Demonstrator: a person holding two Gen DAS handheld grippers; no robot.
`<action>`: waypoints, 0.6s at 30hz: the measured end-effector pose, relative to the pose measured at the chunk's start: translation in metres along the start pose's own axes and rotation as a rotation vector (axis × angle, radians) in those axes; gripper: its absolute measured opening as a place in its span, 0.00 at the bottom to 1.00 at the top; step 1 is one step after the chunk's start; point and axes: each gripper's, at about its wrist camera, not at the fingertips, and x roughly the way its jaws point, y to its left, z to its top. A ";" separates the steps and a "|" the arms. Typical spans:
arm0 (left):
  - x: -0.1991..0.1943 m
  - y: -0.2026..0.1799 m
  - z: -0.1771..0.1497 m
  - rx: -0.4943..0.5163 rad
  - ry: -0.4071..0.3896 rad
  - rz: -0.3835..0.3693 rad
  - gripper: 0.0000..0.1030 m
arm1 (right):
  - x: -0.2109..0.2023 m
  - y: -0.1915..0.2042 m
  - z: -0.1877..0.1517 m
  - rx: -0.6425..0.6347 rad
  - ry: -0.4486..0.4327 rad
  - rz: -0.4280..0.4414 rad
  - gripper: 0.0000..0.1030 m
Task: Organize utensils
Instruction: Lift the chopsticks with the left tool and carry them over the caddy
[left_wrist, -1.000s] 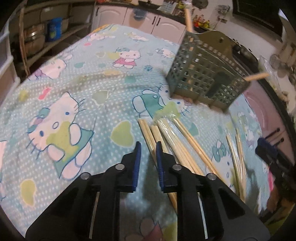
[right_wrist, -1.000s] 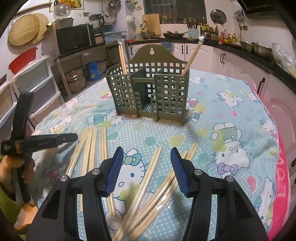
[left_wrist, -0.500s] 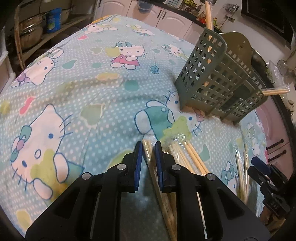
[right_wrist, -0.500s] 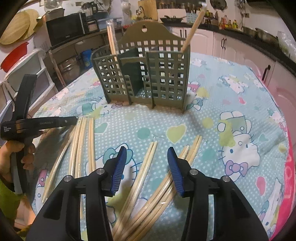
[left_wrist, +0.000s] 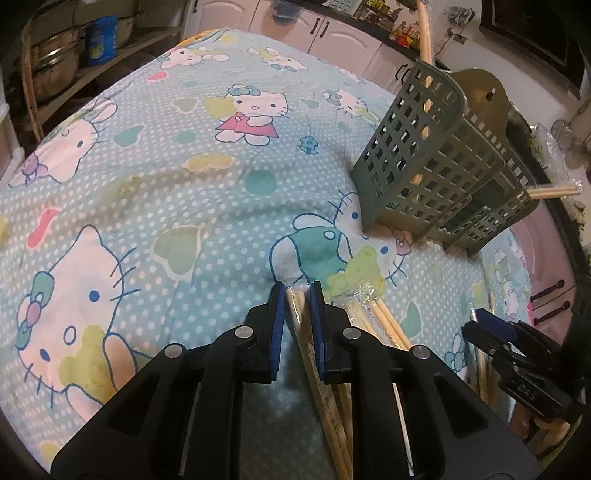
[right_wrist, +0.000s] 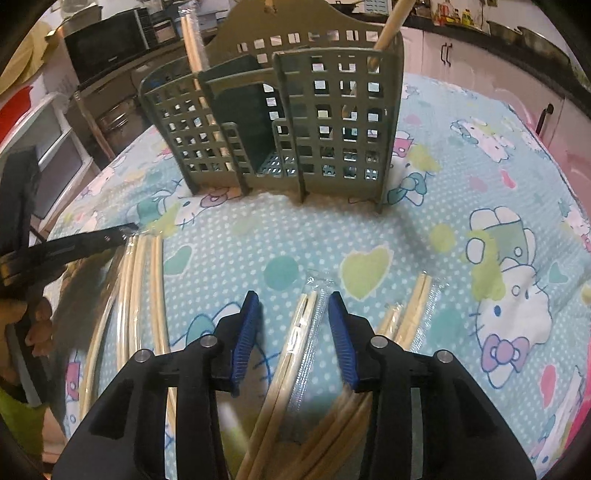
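Observation:
A green lattice utensil holder (left_wrist: 436, 166) (right_wrist: 280, 122) stands on the Hello Kitty tablecloth (left_wrist: 155, 192), with chopsticks sticking out of its compartments. Several plastic-wrapped chopstick pairs lie on the cloth. My left gripper (left_wrist: 298, 290) is nearly closed around the end of one wrapped pair (left_wrist: 301, 314) at the left of its bundle. My right gripper (right_wrist: 293, 302) is open, its jaws on either side of another wrapped pair (right_wrist: 299, 332) lying on the cloth. The left gripper also shows in the right wrist view (right_wrist: 110, 234).
More wrapped chopsticks lie right of my left gripper (left_wrist: 373, 317) and on both sides of my right gripper (right_wrist: 144, 280) (right_wrist: 413, 310). Kitchen cabinets (left_wrist: 332, 33) and a counter stand behind the table. A shelf with pots (left_wrist: 55, 70) is at the far left.
Both grippers have moved forward and down toward the cloth. The left jaws now straddle the tip of a wrapped pair. The right jaws have come down around another pair.

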 end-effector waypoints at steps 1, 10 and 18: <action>0.000 0.001 0.000 -0.003 -0.003 -0.007 0.07 | 0.001 0.001 0.001 0.002 0.000 -0.006 0.30; -0.017 0.008 -0.005 -0.017 -0.045 -0.036 0.03 | -0.001 0.007 0.015 0.008 -0.020 0.000 0.11; -0.063 0.010 0.000 0.008 -0.153 -0.048 0.02 | -0.041 0.023 0.028 -0.003 -0.138 0.062 0.10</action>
